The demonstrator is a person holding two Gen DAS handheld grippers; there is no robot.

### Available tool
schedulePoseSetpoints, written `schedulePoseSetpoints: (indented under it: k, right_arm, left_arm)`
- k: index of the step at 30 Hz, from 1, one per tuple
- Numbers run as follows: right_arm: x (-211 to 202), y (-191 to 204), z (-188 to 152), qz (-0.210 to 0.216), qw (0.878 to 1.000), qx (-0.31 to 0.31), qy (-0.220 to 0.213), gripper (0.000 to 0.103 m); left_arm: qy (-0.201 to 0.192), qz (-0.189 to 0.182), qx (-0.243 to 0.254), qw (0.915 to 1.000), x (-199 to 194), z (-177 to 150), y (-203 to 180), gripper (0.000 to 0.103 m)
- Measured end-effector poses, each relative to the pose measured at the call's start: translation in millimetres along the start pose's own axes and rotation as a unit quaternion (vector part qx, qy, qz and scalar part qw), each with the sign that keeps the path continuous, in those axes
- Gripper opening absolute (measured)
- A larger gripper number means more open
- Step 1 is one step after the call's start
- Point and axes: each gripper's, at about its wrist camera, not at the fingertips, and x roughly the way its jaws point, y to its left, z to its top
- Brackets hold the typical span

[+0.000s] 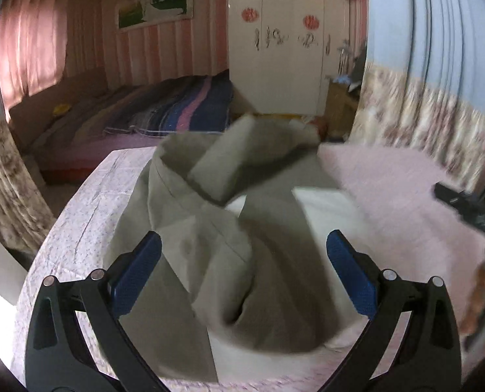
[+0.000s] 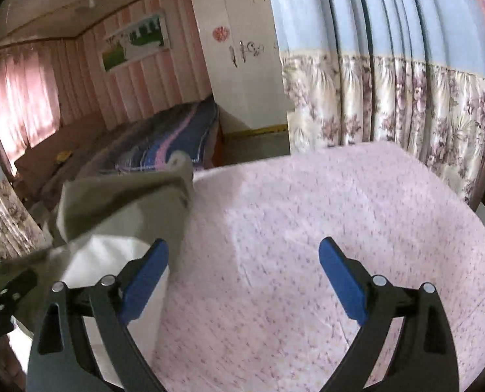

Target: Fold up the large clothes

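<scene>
**The folding has hardly started**

From the left wrist view, the left gripper (image 1: 244, 271) hangs with its blue fingers spread wide, holding nothing. Under it the grey-beige garment (image 1: 216, 238) lies in a twisted heap on the pink flowered table cover (image 1: 79, 222), and some white cloth (image 1: 324, 202) shows beneath and beside it. I see no flat panel and no clean fold line, only bunched ridges. The picture is blurred at the right edge.

From the right wrist view, the right gripper (image 2: 244, 271) is also released, its fingers wide apart above the bare pink cover (image 2: 307, 212). The garment (image 2: 128, 202) sits to its left, partly raised and crumpled, near the left finger.

In my judgement, almost everything is left: spreading the garment flat, then the folds.
</scene>
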Motion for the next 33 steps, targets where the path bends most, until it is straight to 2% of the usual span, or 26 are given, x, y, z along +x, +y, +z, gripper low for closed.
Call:
schedulePoseSetpoints:
  k: [1, 2, 3, 4, 5, 7, 10, 12, 15, 17, 18, 19, 20, 21, 22, 25, 29, 33]
  right_arm:
    - [2, 1, -5, 0.002, 1.0, -0.002, 0.004, 0.093]
    - [4, 2, -7, 0.004, 1.0, -0.004, 0.006, 0.093]
    - [5, 5, -7, 0.008, 1.0, -0.007, 0.008, 0.093]
    - [8, 9, -7, 0.009, 1.0, -0.013, 0.01, 0.093]
    - [7, 14, -9, 0.012, 1.0, -0.016, 0.011, 0.093]
    - [6, 24, -8, 0.022, 0.999, -0.026, 0.011, 0.093]
    - [2, 44, -4, 0.038, 0.998, -0.045, 0.005, 0.093]
    - [-2, 60, -1, 0.051, 0.997, -0.059, -0.004, 0.093]
    - [-5, 89, 1, 0.088, 0.993, -0.077, -0.013, 0.093]
    - [-3, 110, -3, 0.102, 0.99, -0.097, -0.012, 0.093]
    - [-3, 119, -5, 0.111, 0.988, -0.104, -0.011, 0.093]
    - [-1, 132, -11, 0.126, 0.985, -0.114, -0.007, 0.093]
    - [4, 146, -18, 0.133, 0.983, -0.129, 0.003, 0.093]
    - [8, 155, -26, 0.135, 0.98, -0.144, 0.012, 0.093]
    - [11, 161, -31, 0.136, 0.978, -0.155, 0.018, 0.093]
    - [13, 164, -37, 0.136, 0.977, -0.163, 0.017, 0.093]
    - [9, 153, -14, 0.122, 0.982, -0.143, -0.006, 0.093]
    - [6, 152, 13, 0.109, 0.986, -0.123, -0.028, 0.093]
  left_arm:
    - [0.005, 0.001, 0.013, 0.9999, 7, -5, -1, 0.095]
    - [0.001, -0.009, 0.021, 0.9997, 11, -10, 2, 0.072]
    - [0.001, -0.013, 0.023, 0.9996, 14, -12, 4, 0.058]
    - [0.003, -0.016, 0.023, 0.9996, 16, -15, 9, 0.035]
    - [0.004, -0.019, 0.021, 0.9996, 16, -17, 14, 0.026]
    - [-0.009, -0.033, 0.013, 0.9993, 6, -17, 29, 0.018]
    - [-0.052, -0.014, 0.015, 0.9984, -26, -13, 52, 0.016]
    - [-0.084, 0.003, 0.011, 0.9964, -48, -8, 67, 0.016]
    - [-0.098, 0.019, -0.008, 0.995, -62, -8, 99, 0.018]
    - [-0.074, 0.022, -0.037, 0.9963, -49, -18, 124, 0.023]
    - [-0.049, 0.017, -0.068, 0.9964, -35, -29, 142, 0.027]
    - [-0.02, 0.018, -0.088, 0.9958, -19, -42, 157, 0.037]
    - [-0.009, 0.019, -0.098, 0.995, -10, -50, 166, 0.052]
    - [-0.002, 0.022, -0.11, 0.9937, -3, -63, 177, 0.061]
    - [0.0, 0.023, -0.123, 0.9921, -3, -71, 186, 0.075]
    - [-0.018, 0.023, -0.148, 0.9886, -21, -73, 207, 0.1]
    - [-0.043, 0.034, -0.138, 0.9889, -53, -39, 228, 0.1]
    - [-0.064, 0.0, -0.121, 0.9906, -69, 23, 221, 0.1]
